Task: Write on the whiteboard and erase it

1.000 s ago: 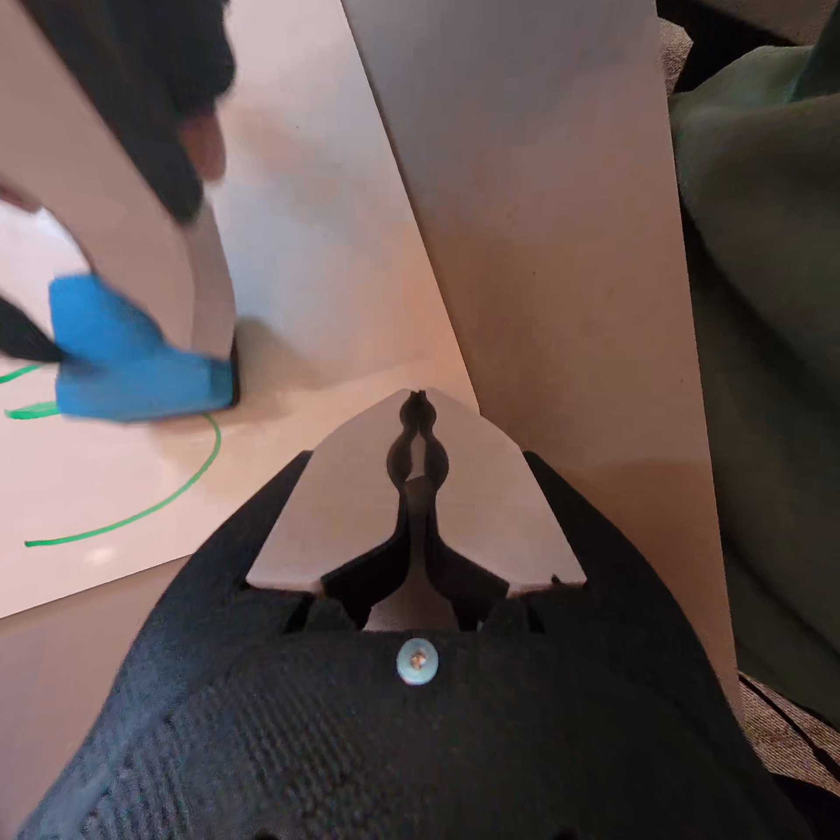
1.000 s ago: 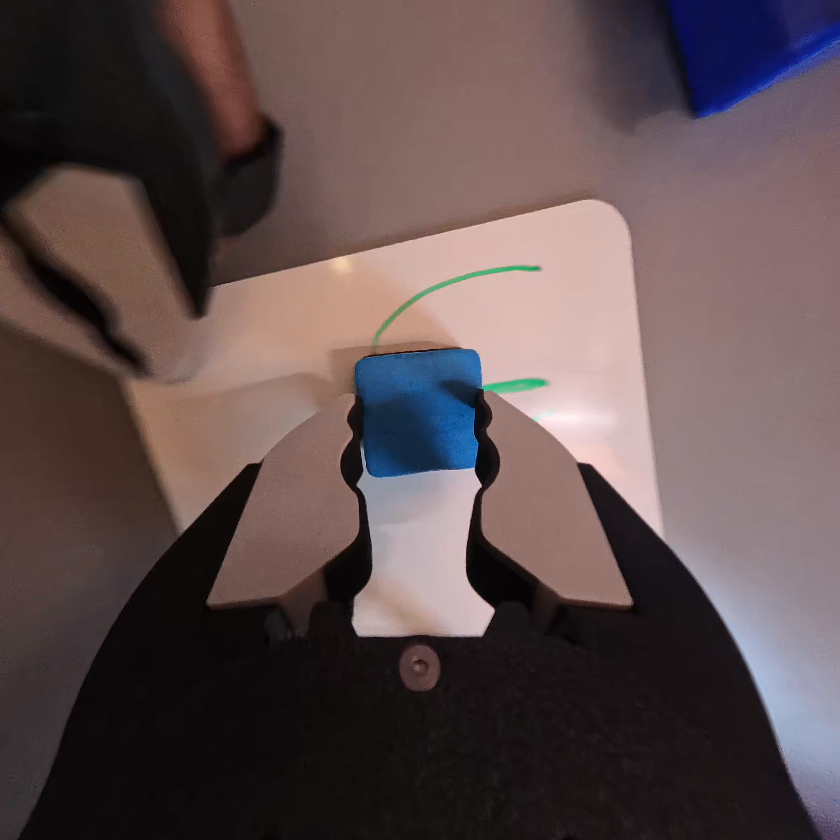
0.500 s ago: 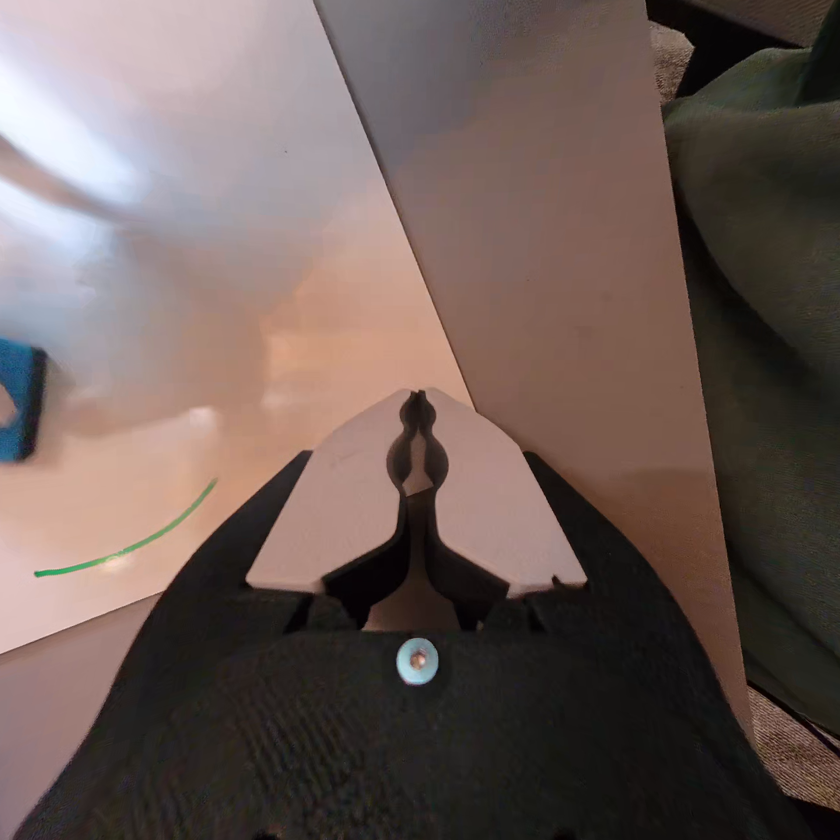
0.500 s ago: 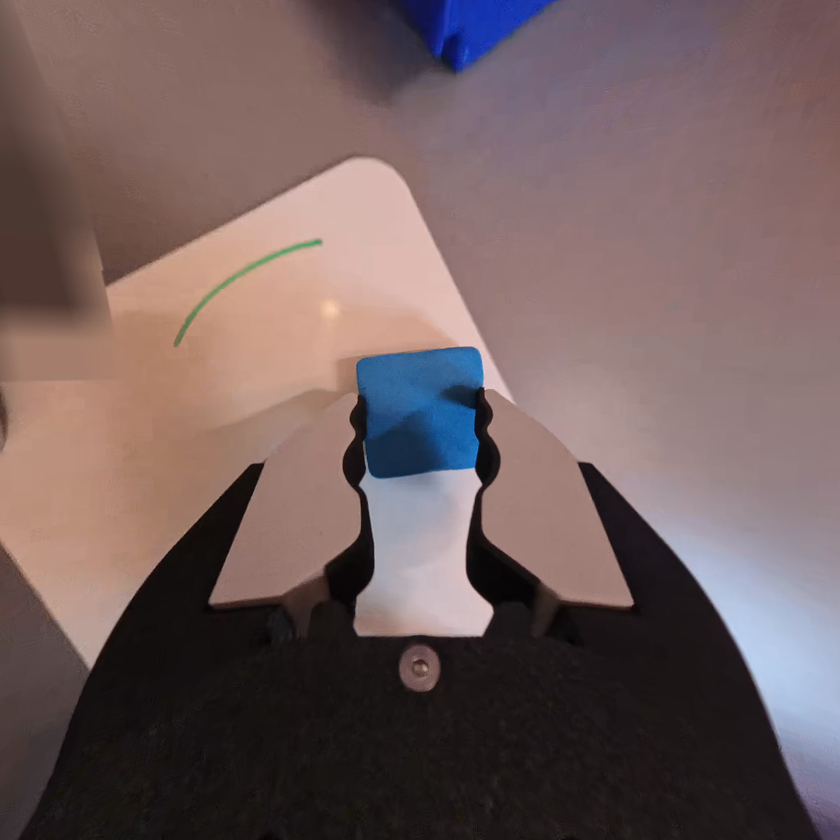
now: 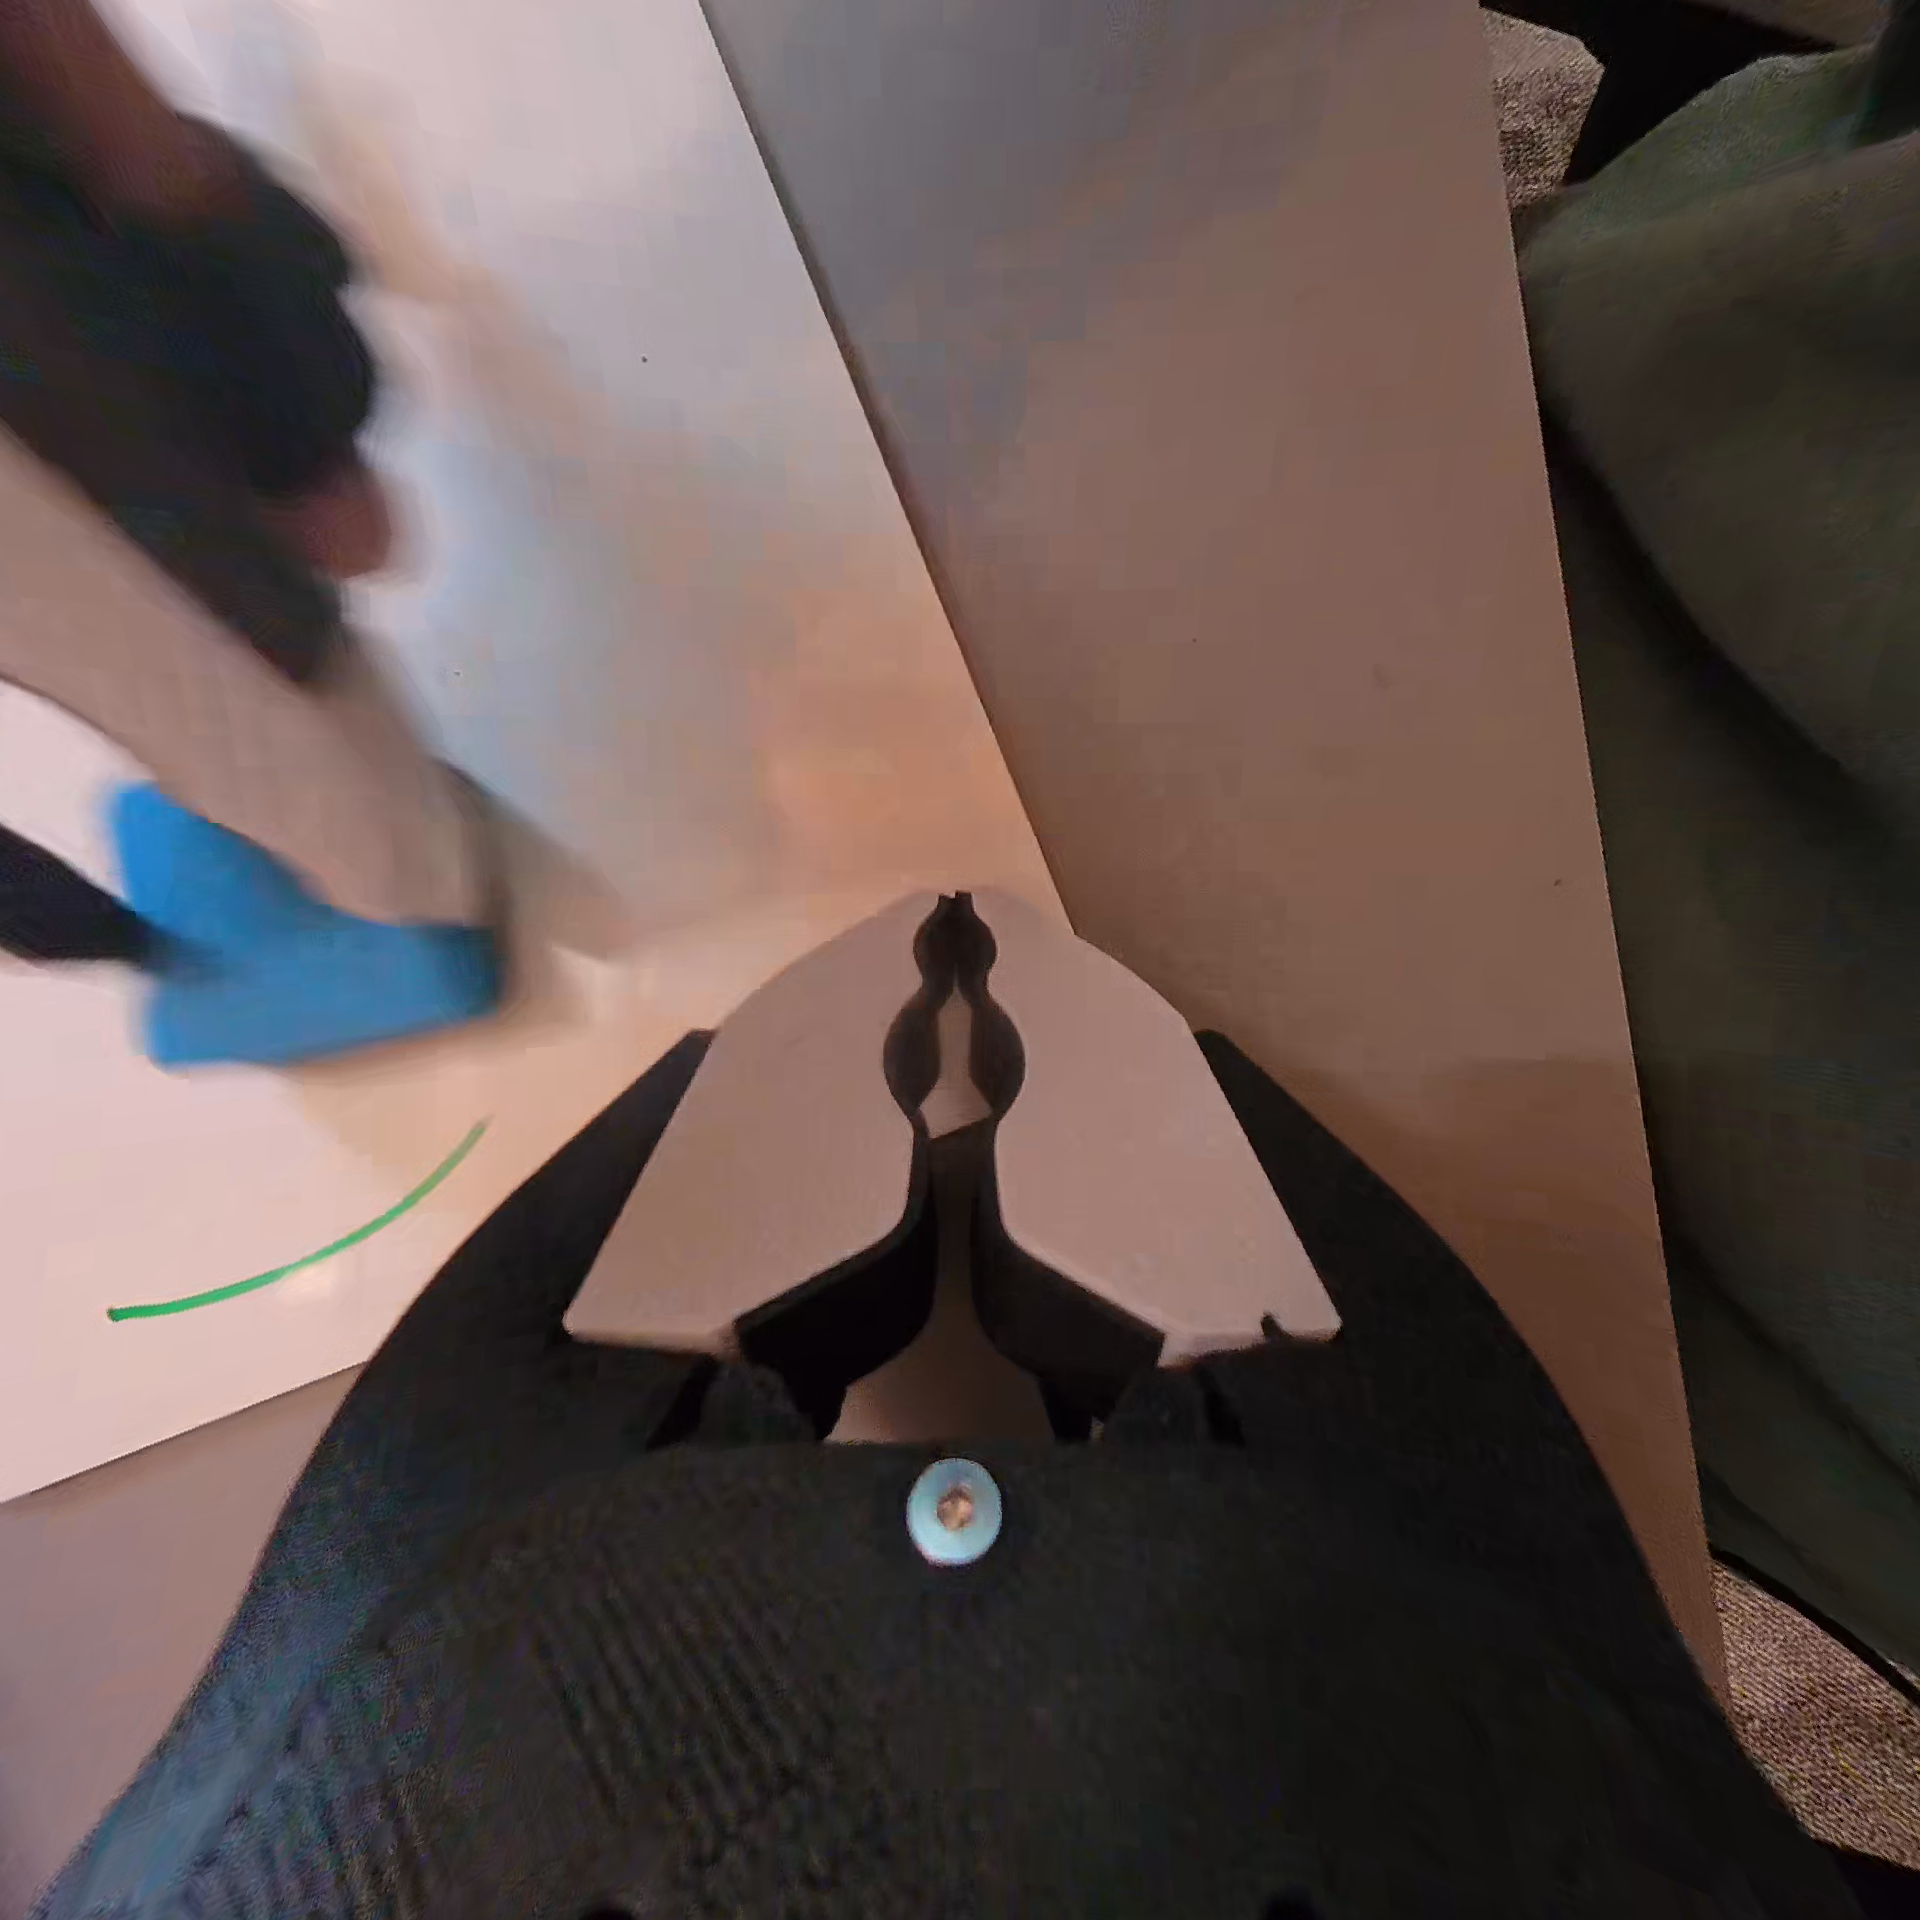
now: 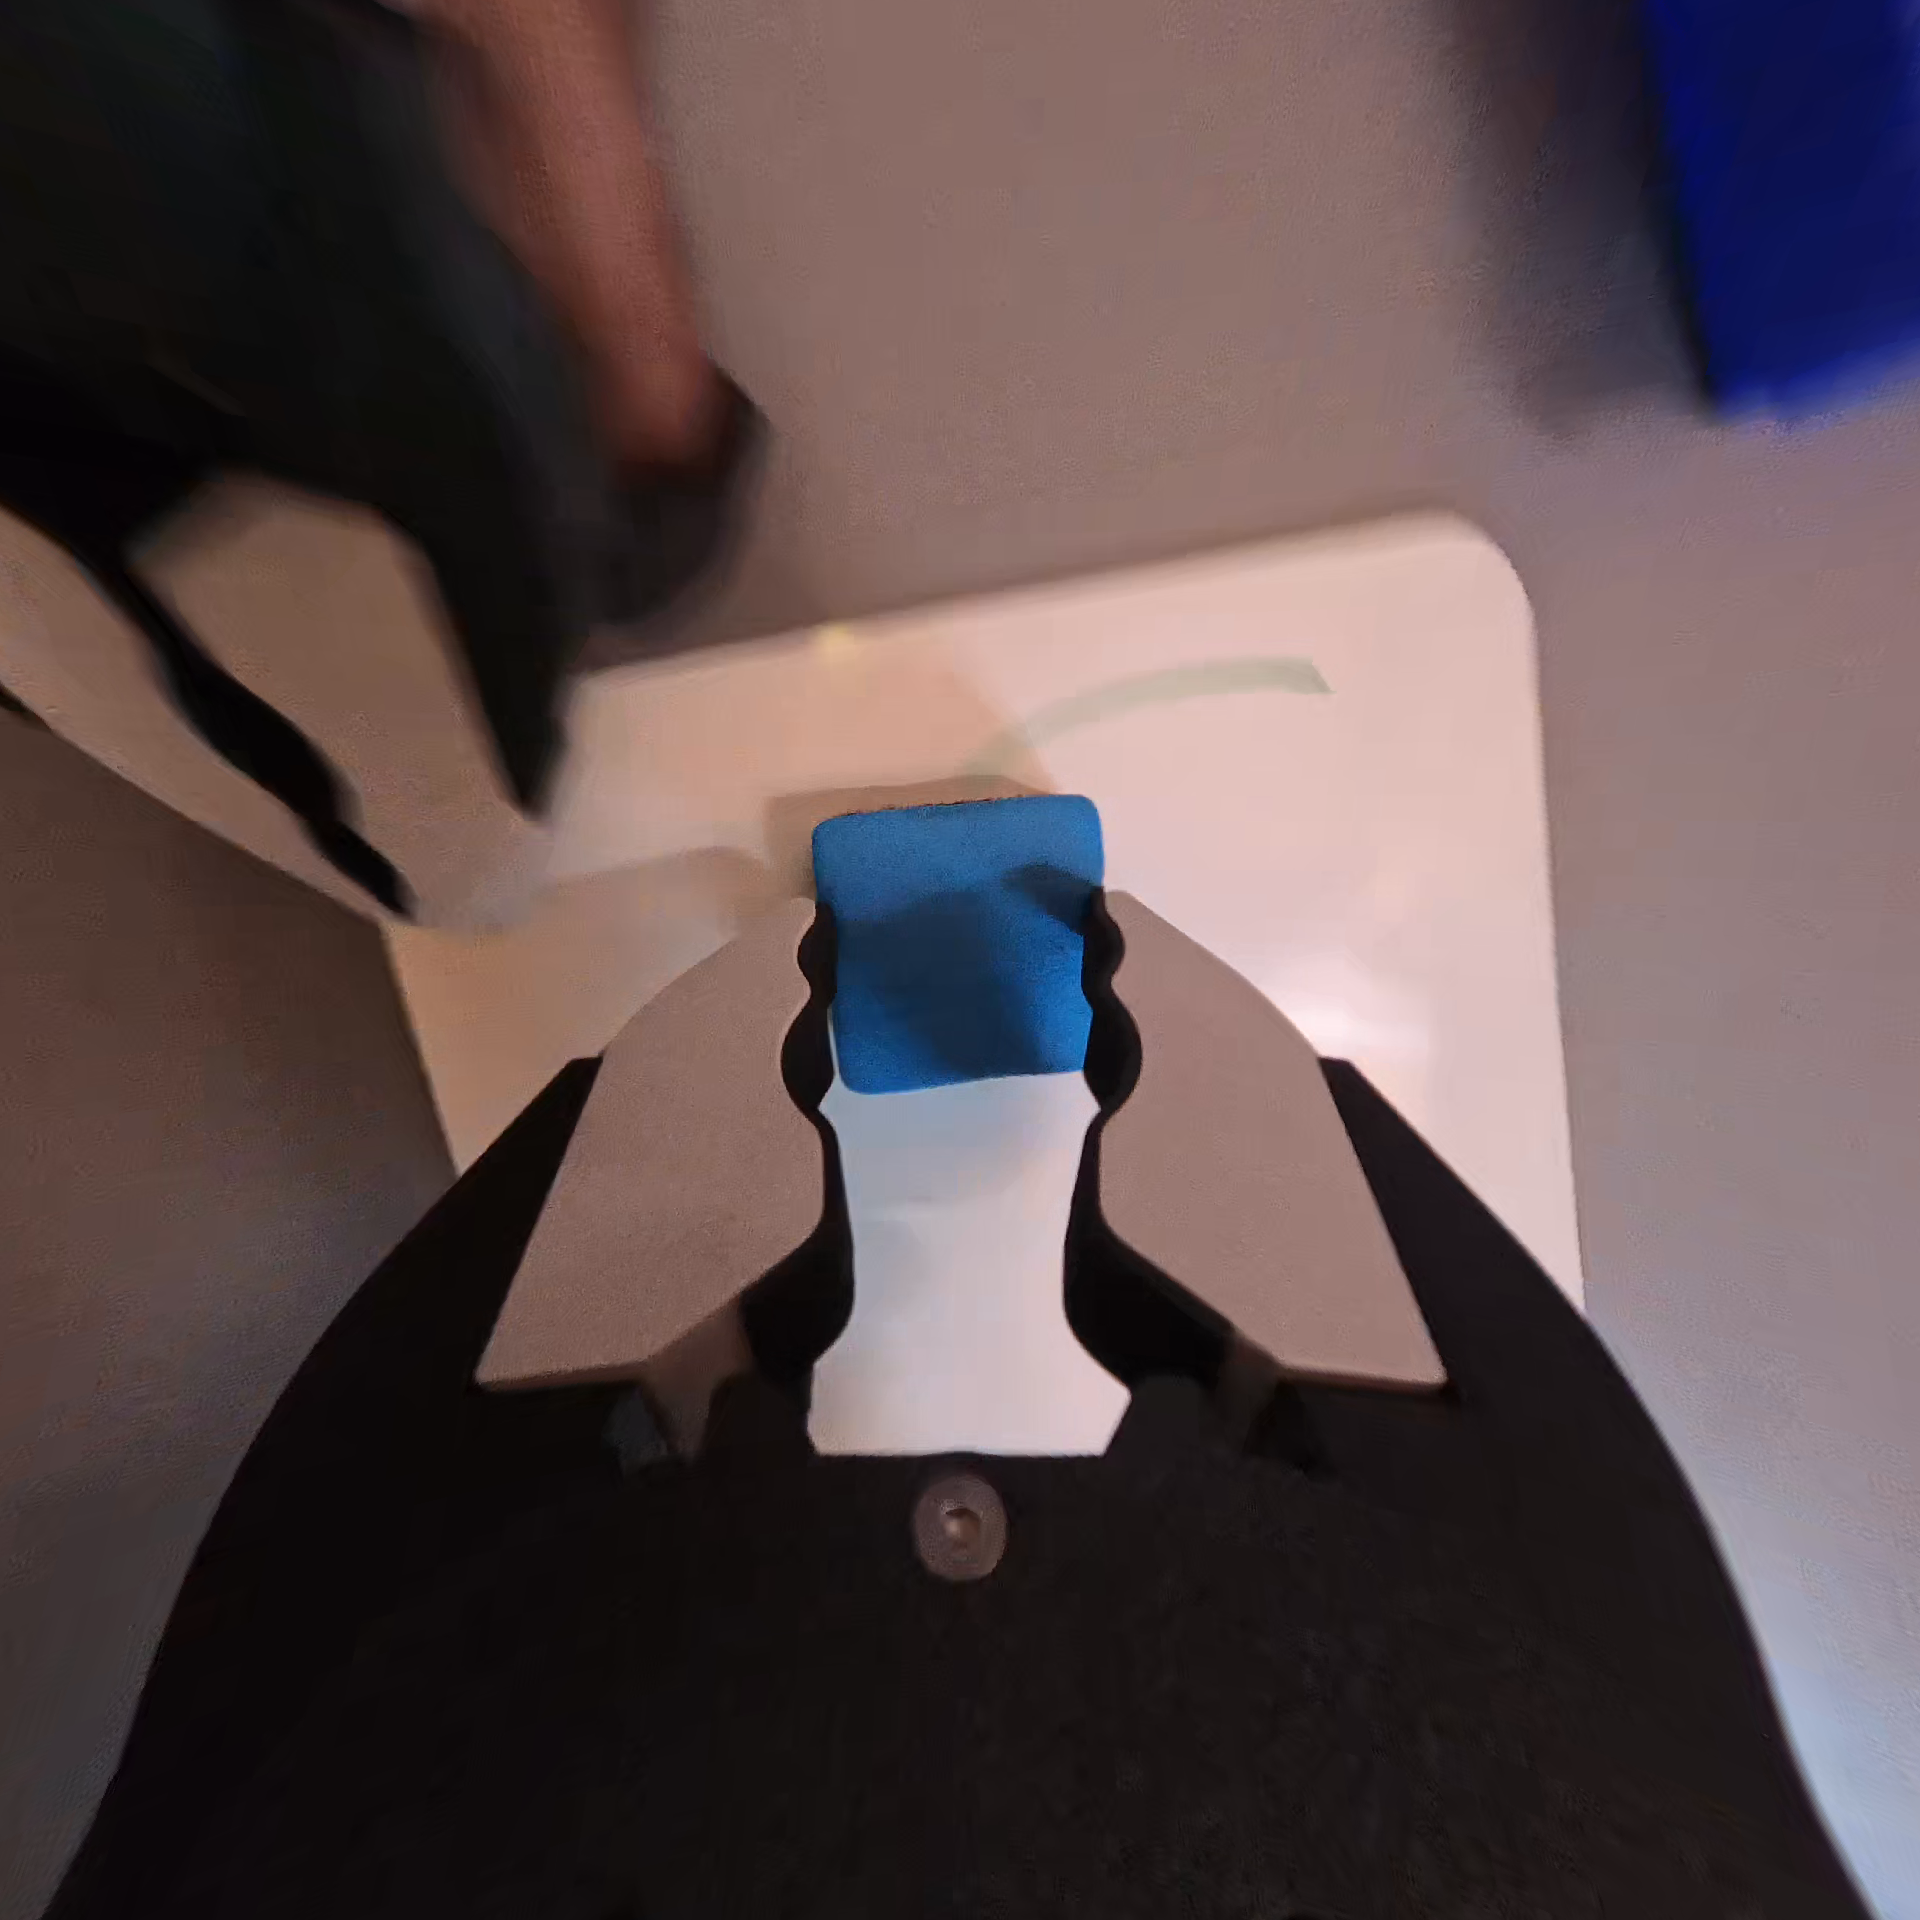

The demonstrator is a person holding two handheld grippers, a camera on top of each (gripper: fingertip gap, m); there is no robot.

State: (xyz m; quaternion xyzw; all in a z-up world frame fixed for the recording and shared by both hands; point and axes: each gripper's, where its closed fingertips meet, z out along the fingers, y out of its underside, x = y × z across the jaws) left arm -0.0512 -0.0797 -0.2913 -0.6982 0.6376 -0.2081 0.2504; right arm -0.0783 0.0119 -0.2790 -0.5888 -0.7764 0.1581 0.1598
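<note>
Blue foam eraser [image 6: 956,940] clamped between the grey fingers [image 6: 675,1164] of the right tool [image 6: 956,935], its underside pressed flat on the white whiteboard [image 6: 1403,935]. The whiteboard lies on a grey tabletop [image 6: 1714,831], and one rounded corner of the board shows beyond the eraser. A curved green line [image 5: 312,1252] marks the board just beside the eraser; in the right wrist view this line is smeared by motion blur. The left tool [image 5: 956,914] is clenched on nothing, fingertips meeting, and rests at the board's edge near its corner. A blue container [image 6: 1808,208] stands on the tabletop well beyond the board, too blurred to detail. Dark green fabric [image 5: 1745,727] lies past the tabletop's edge in the left wrist view. A person's gloved hand [image 5: 208,343] holds the right tool, seen blurred in the left wrist view.
</note>
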